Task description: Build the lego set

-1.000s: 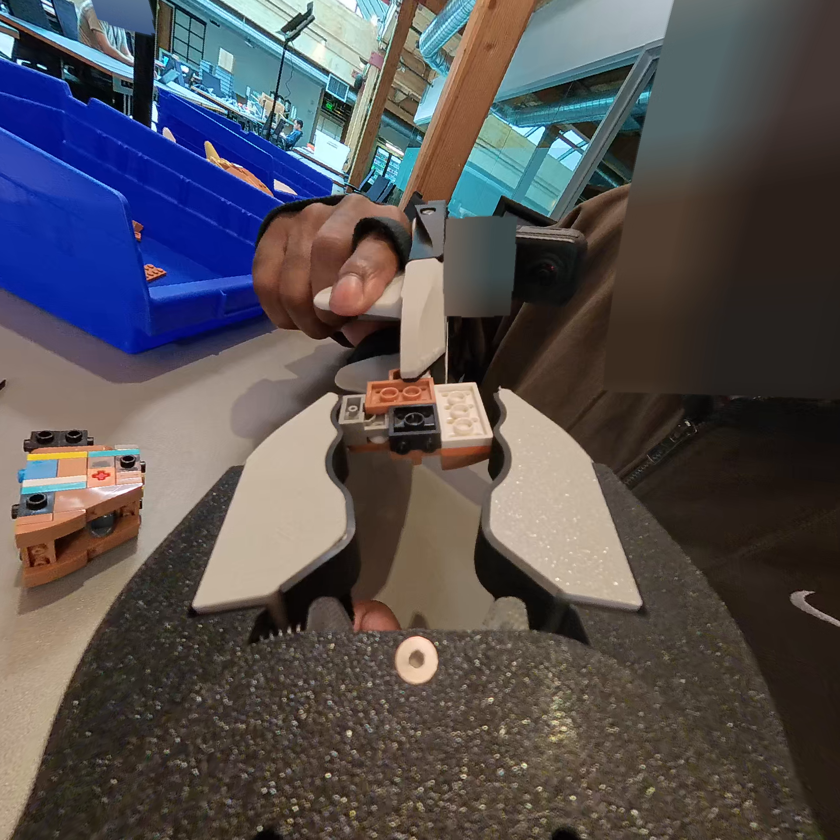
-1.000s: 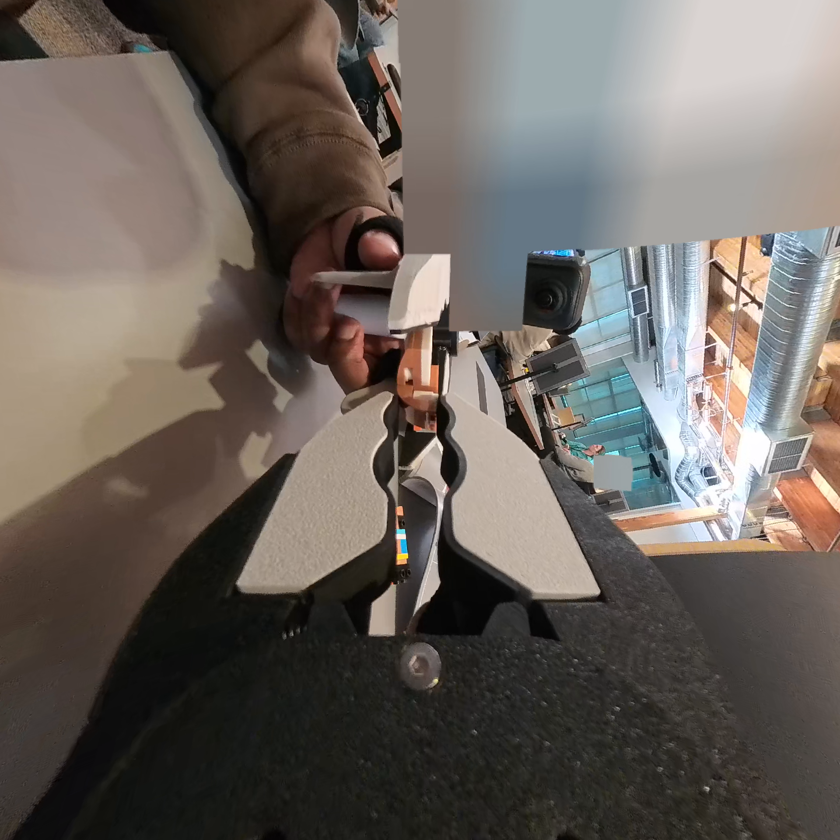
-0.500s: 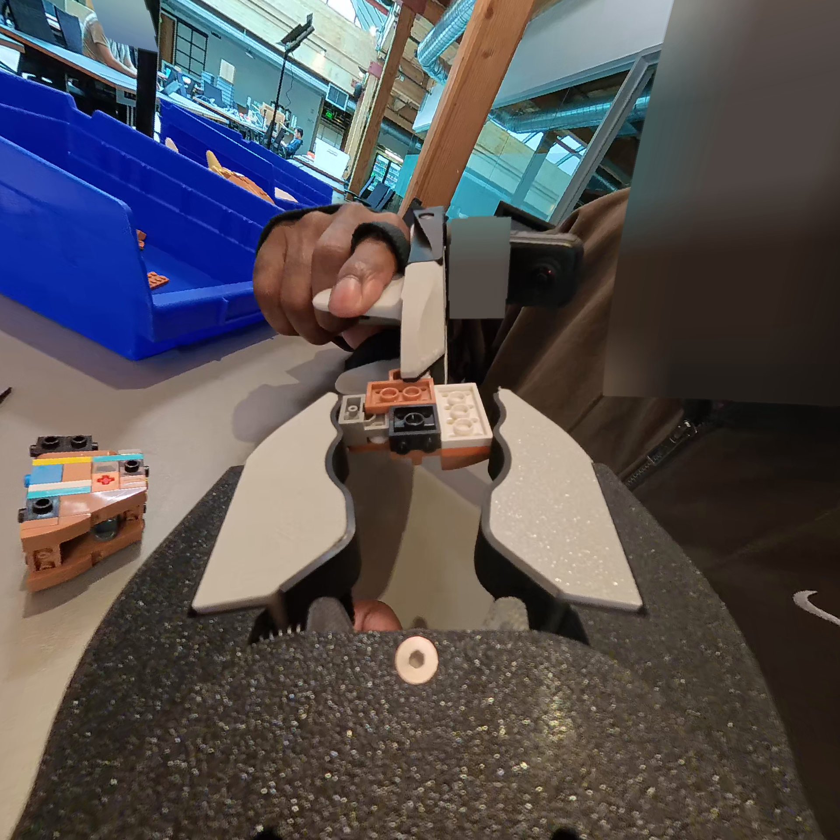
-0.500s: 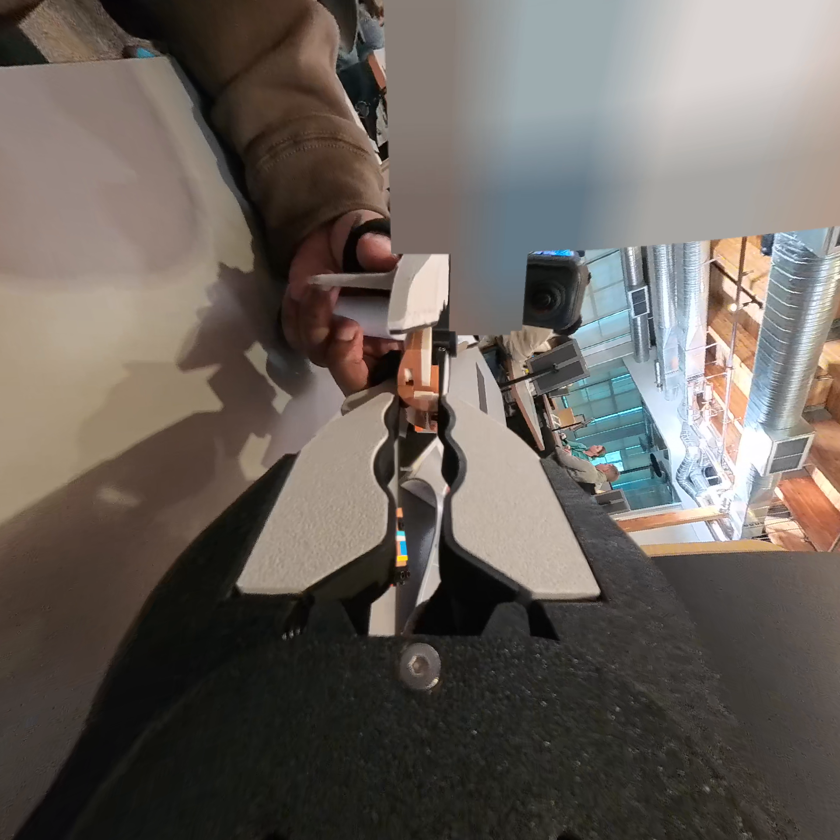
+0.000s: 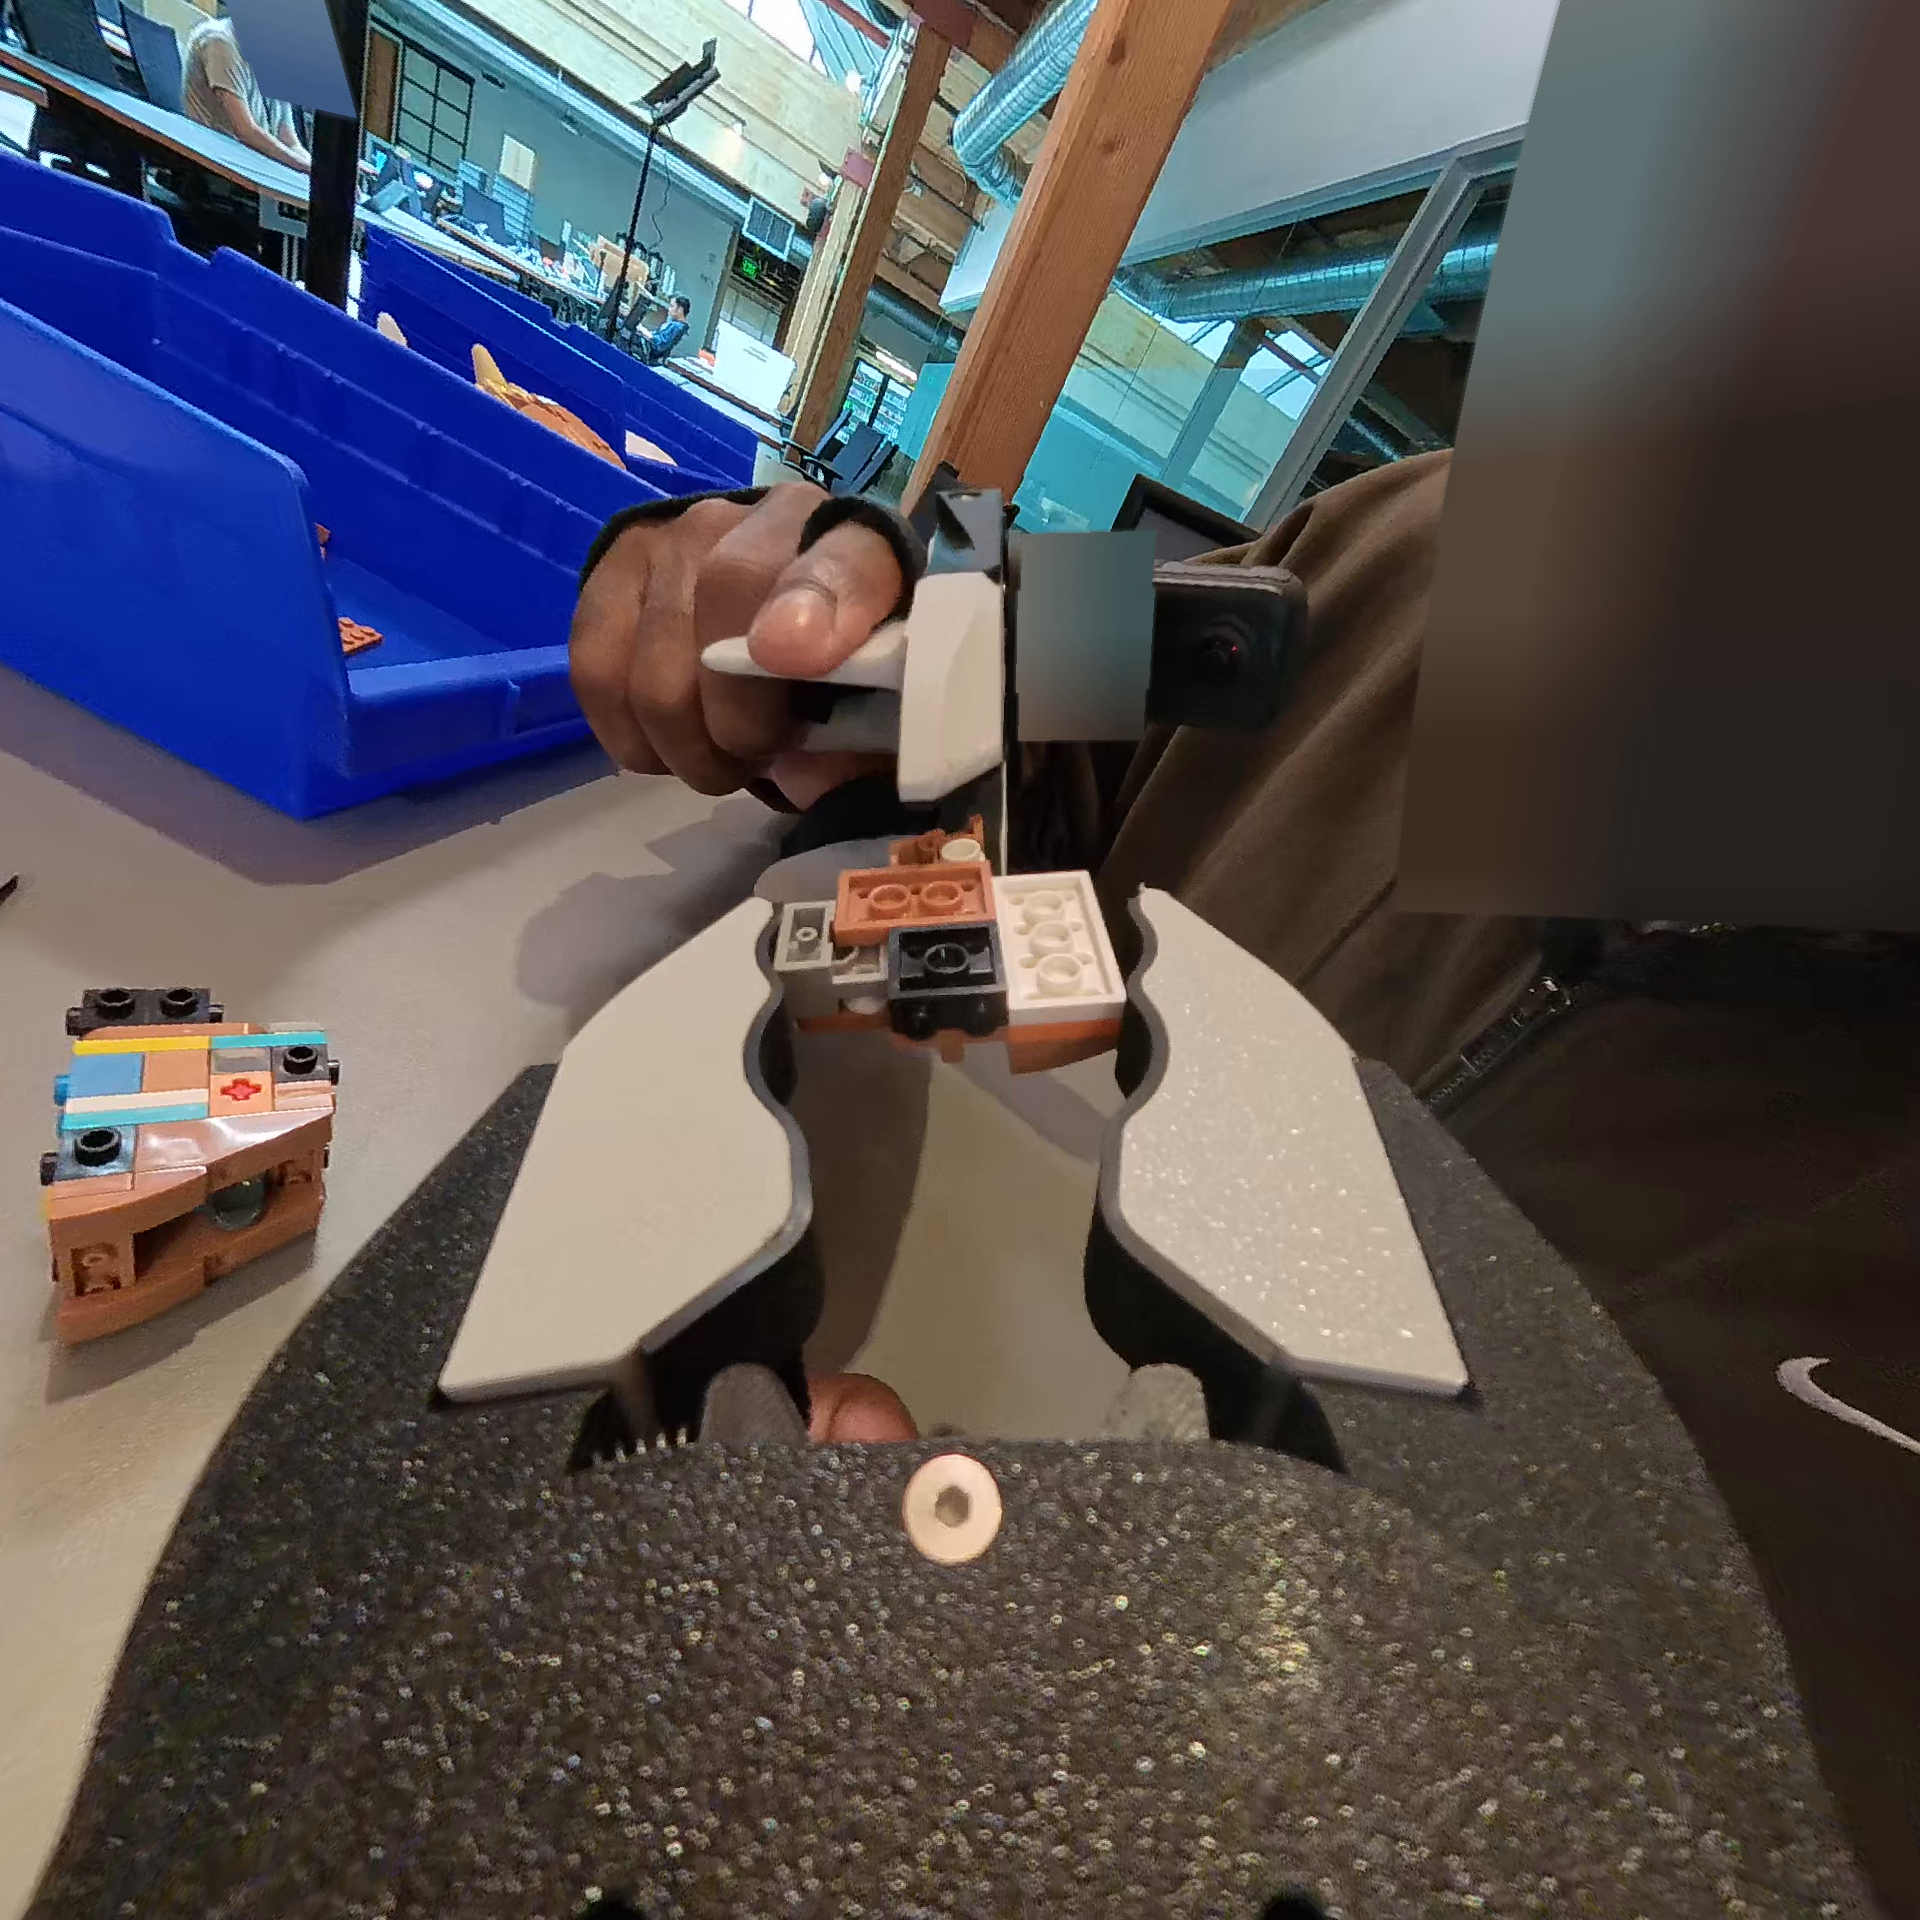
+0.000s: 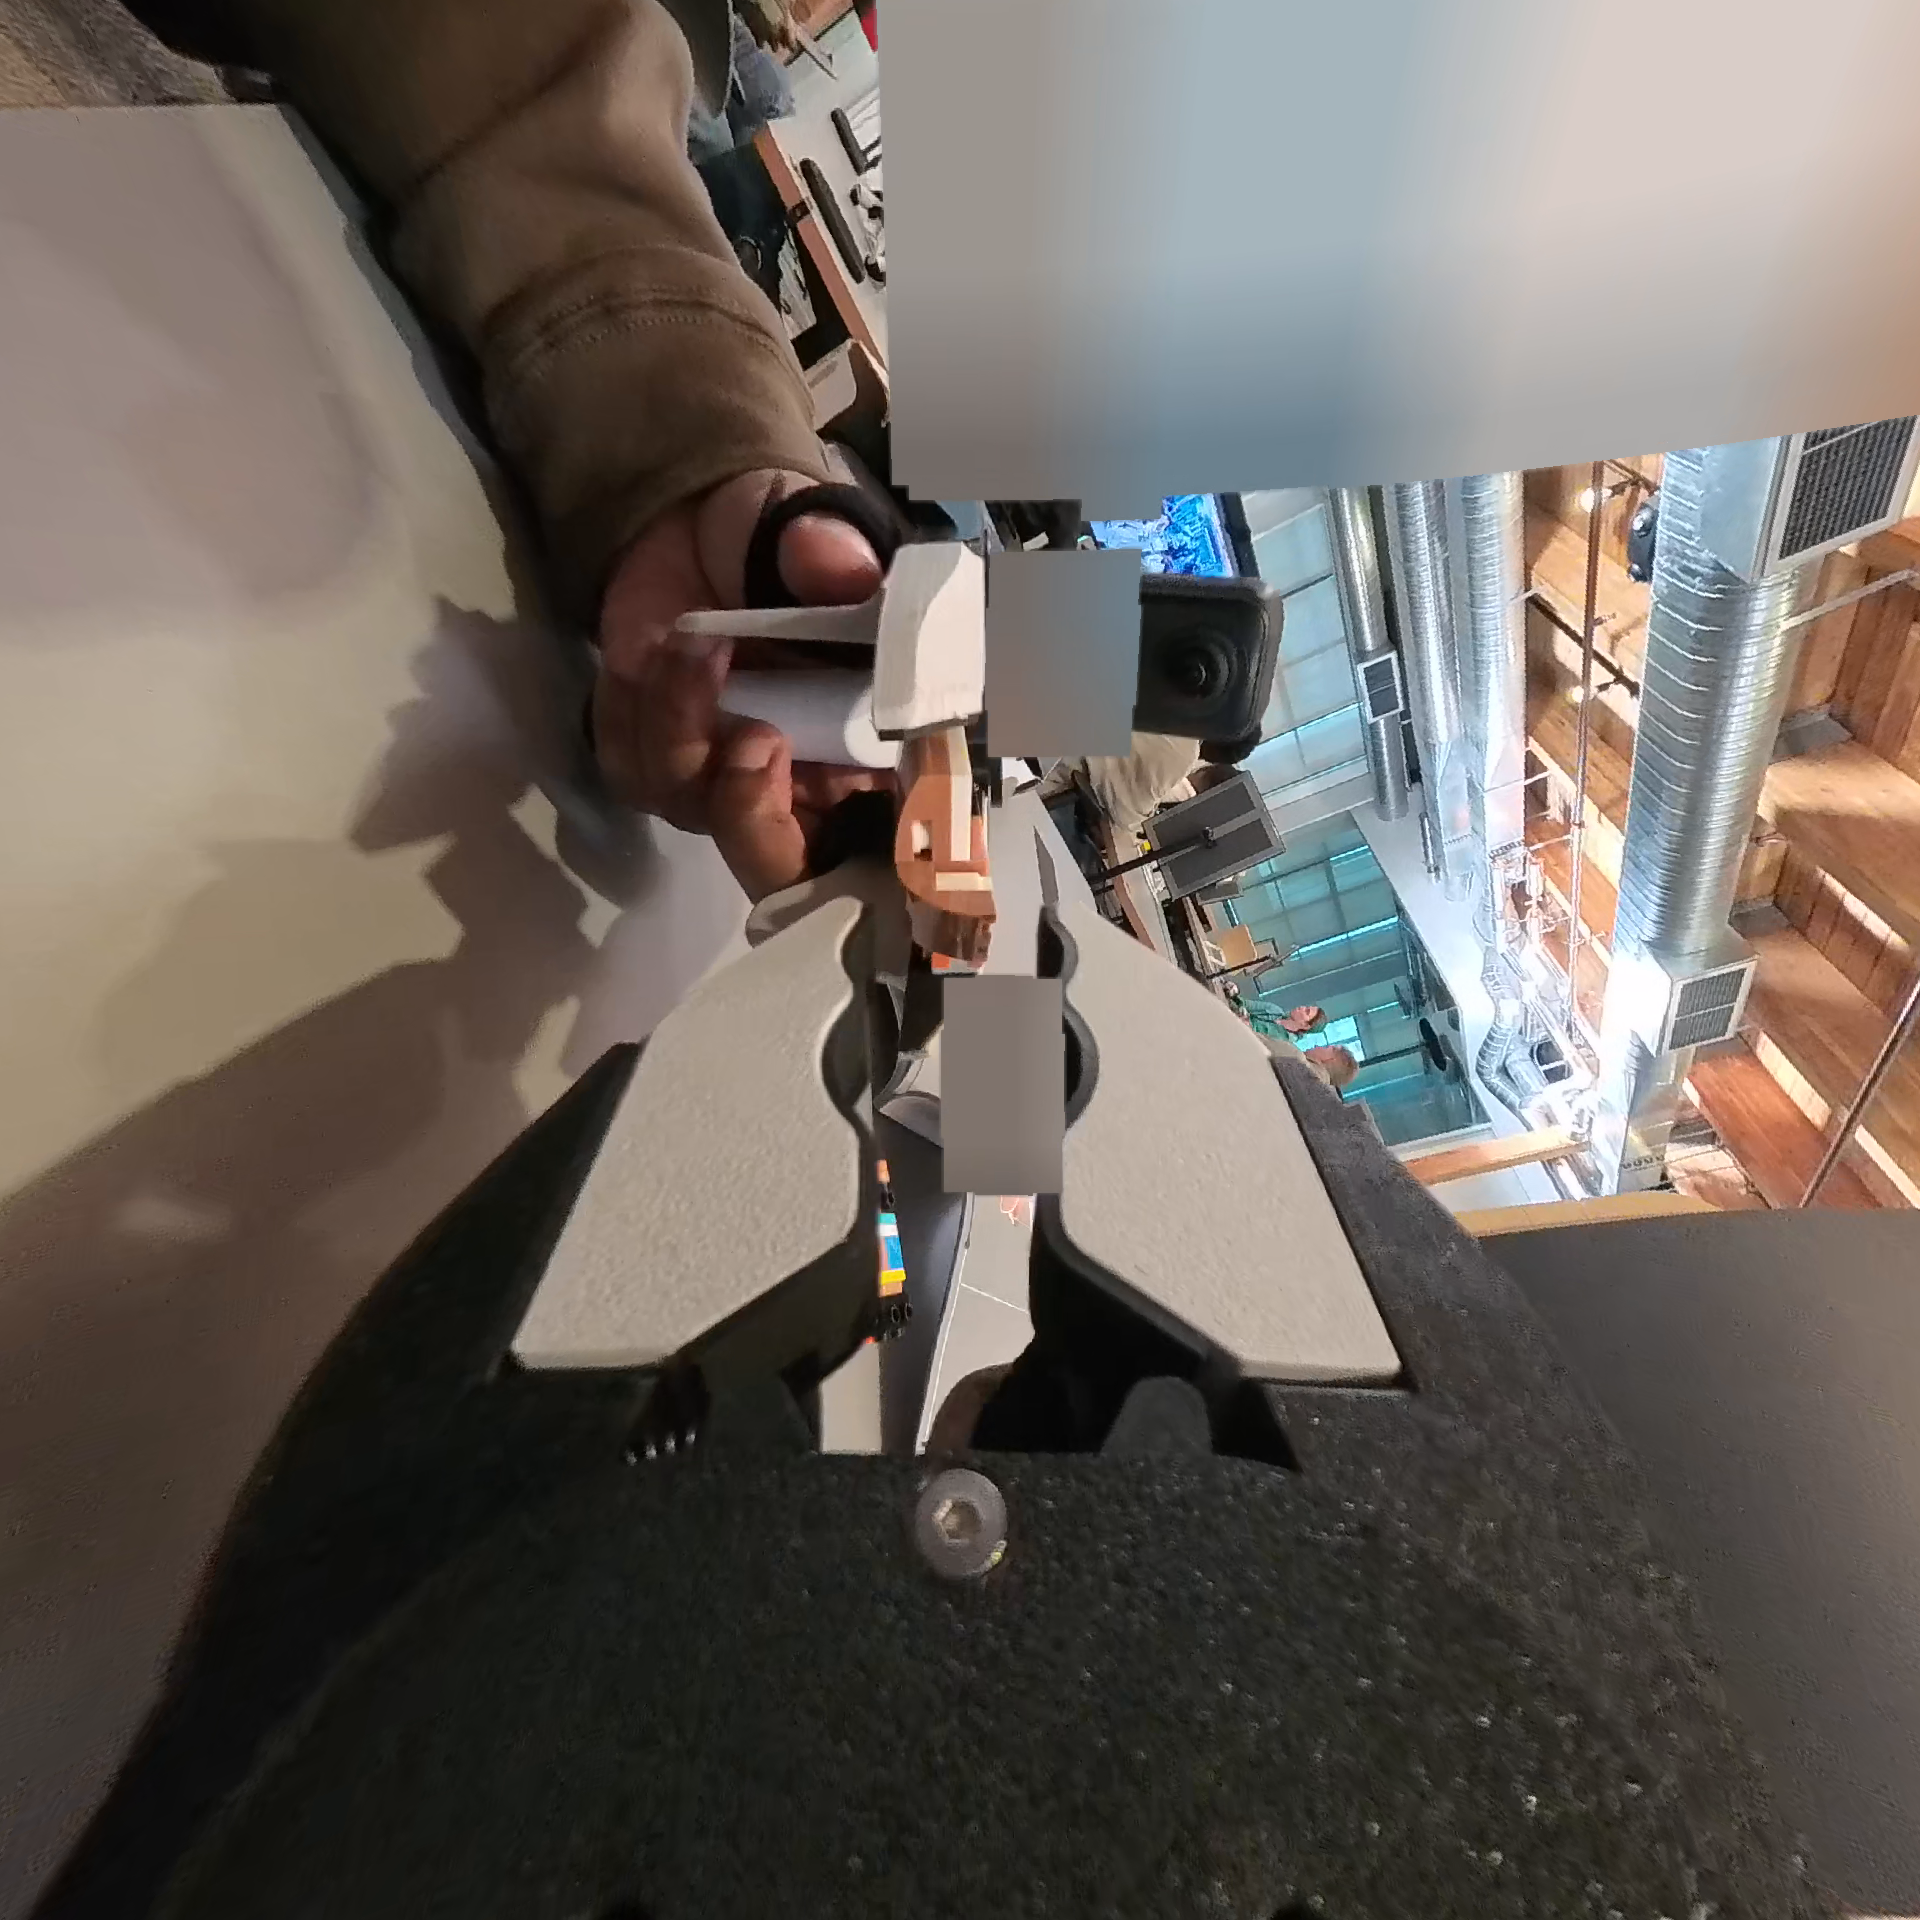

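The left gripper (image 5: 951, 971) pinches a small lego assembly (image 5: 951, 961) between its fingertips, holding it above the grey table (image 5: 416, 935). The assembly shows its underside: an orange plate, a black piece, a white plate and a grey piece, side by side.

Straight ahead of the left gripper, the right gripper (image 5: 951, 707) points back at it from beyond the assembly, gripped by a hand (image 5: 727, 634). In the right wrist view, the right gripper (image 6: 951, 940) has its fingers parted with a gap between the tips; the assembly (image 6: 945, 862) sits just past them, edge on, but whether they touch it cannot be told.

Left of the left gripper, a second, larger brown lego build (image 5: 182, 1164) rests on the table. Farther ahead on that side stand blue bins (image 5: 208, 582).
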{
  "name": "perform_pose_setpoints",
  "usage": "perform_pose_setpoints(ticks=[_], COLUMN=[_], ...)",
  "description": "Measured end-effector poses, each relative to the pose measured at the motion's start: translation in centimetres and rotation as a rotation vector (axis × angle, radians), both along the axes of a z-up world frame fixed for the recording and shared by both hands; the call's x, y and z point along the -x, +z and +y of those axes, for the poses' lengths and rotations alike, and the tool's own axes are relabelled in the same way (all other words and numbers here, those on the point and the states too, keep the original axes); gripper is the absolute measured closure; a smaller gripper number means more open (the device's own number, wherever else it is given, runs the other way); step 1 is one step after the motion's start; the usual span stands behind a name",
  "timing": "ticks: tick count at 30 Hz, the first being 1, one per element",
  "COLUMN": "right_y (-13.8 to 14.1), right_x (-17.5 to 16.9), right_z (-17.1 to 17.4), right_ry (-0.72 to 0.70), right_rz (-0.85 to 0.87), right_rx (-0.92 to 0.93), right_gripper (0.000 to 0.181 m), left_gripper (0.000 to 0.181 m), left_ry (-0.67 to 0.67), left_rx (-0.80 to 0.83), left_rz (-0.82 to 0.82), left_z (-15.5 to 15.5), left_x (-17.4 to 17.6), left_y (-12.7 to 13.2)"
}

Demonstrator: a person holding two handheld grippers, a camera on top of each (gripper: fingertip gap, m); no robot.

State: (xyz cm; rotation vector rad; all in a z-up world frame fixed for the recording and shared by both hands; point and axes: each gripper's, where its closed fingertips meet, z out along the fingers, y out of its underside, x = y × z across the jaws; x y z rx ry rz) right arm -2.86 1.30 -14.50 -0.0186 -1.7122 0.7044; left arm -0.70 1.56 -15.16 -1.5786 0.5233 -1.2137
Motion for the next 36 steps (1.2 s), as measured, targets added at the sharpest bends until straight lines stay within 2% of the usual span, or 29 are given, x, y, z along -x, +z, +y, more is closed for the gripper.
perform_pose_setpoints(ticks=[5, 18, 21, 23, 27, 32, 36], right_y=[-0.5, -1.0, -0.6, -0.5, -0.3, -0.1, 0.2], right_x=[-0.2, -0.1, 0.4, 0.7, 0.7, 1.0, 1.4], right_z=[-0.3, -0.2, 0.3, 0.7, 1.5, 2.3, 2.7], right_ry=[0.018, 0.029, -0.025, -0.056, -0.082, -0.118, -0.152], right_rz=[-0.004, -0.048, 0.006, 0.025, 0.027, 0.022, 0.001], right_rx=[-0.032, -0.027, 0.000, 0.010, 0.075, 0.179, 0.268], right_gripper=[0.165, 0.167, 0.165, 0.153, 0.149, 0.151, 0.152], left_gripper=[0.121, 0.121, 0.121, 0.121, 0.121, 0.121, 0.121], left_ry=[-0.015, -0.016, 0.016, 0.029, 0.048, 0.035, 0.058], left_rx=[0.037, 0.071, 0.051, 0.046, 0.059, 0.118, 0.160], left_rz=[-0.007, -0.023, -0.025, -0.032, -0.056, -0.191, -0.406], left_z=[0.0, 0.1, 0.4, 0.6, 0.8, 1.0, 1.6], left_x=[-0.2, -0.1, 0.5, 0.7, 1.0, 1.6, 3.0], left_y=[-0.3, -0.6, -0.3, -0.2, -0.1, 0.8, 2.5])
